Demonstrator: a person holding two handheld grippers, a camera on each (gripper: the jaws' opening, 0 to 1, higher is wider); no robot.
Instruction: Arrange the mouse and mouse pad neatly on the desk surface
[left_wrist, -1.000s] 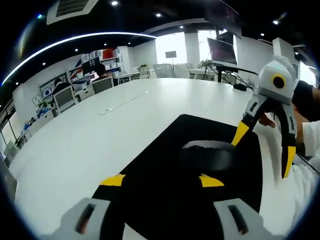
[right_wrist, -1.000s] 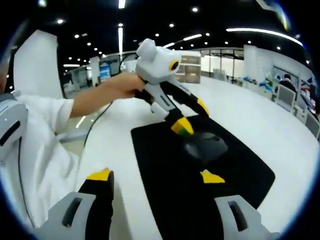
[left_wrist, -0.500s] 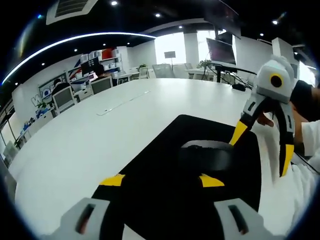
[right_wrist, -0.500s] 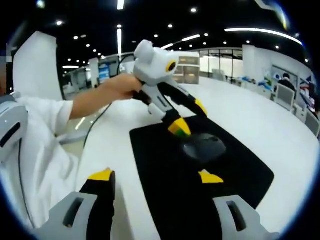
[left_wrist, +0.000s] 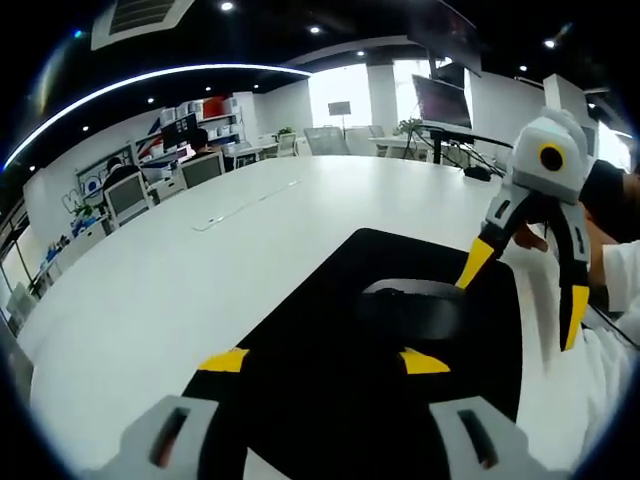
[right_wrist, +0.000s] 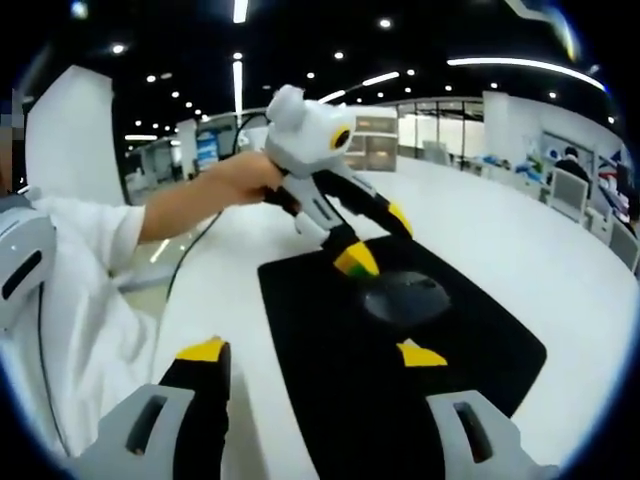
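Observation:
A dark mouse (left_wrist: 415, 315) lies on a black mouse pad (left_wrist: 330, 300) on the white desk (left_wrist: 180, 270). My left gripper (left_wrist: 325, 361) is open over the pad's near end, just short of the mouse. My right gripper (left_wrist: 523, 290) enters from the right, open, one yellow tip close beside the mouse. In the right gripper view the mouse (right_wrist: 405, 297) rests on the pad (right_wrist: 400, 390) ahead of my open right gripper (right_wrist: 312, 352). There a hand holds the left gripper (right_wrist: 377, 238), jaws apart, its tips just behind the mouse.
The desk (right_wrist: 520, 240) is wide and white and stretches far beyond the pad. A person's white sleeve (right_wrist: 80, 250) is at the left of the right gripper view. Chairs (left_wrist: 130, 195) and monitors stand beyond the desk's far edge.
Almost nothing differs. In the right gripper view the left gripper has drifted slightly left; mouse and pad lie where they were.

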